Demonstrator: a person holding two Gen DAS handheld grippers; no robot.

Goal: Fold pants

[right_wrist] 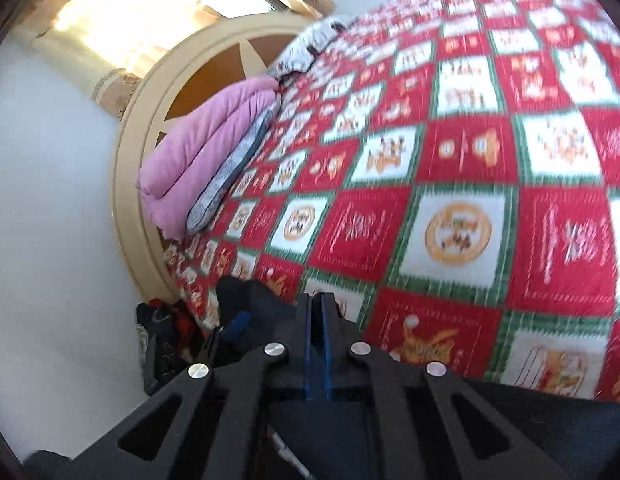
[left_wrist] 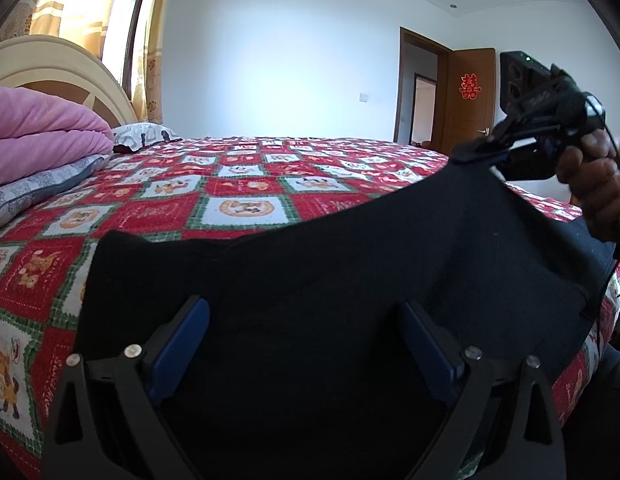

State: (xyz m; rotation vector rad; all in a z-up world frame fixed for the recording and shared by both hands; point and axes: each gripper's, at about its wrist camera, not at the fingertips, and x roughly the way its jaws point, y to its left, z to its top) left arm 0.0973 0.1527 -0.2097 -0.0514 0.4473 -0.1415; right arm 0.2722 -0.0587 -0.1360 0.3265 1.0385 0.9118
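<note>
Two blue-padded fingers (left_wrist: 177,344) of the left gripper (left_wrist: 305,344) are standing wide apart in the nearest part of the left wrist view, nothing pinched between them, with the dark pants (left_wrist: 350,264) spreading under and past them so their tips are showing against black cloth; whether the pads are touching the fabric is hard to tell. The pants are lying along the near edge of the bed (left_wrist: 245,184), their lower part cut off by the frame. Off to the right, one corner of the cloth is rising to the right gripper (left_wrist: 476,151), held by a hand (left_wrist: 594,184) partly cropped at the edge. In the right wrist view that gripper (right_wrist: 317,308) is showing its jaws pressed together; dark fabric is sitting beneath and left of the fingers, the pinch point itself hidden. That view is blurring, quilt pattern smeared. Farther back, a folded pink blanket (left_wrist: 41,128) is resting on a grey patterned pillow (left_wrist: 37,188) against the cream headboard (right_wrist: 149,92). Beyond, a curtained window (left_wrist: 109,12) is glaring, and an open brown door (left_wrist: 466,100) is carrying a red ornament.
</note>
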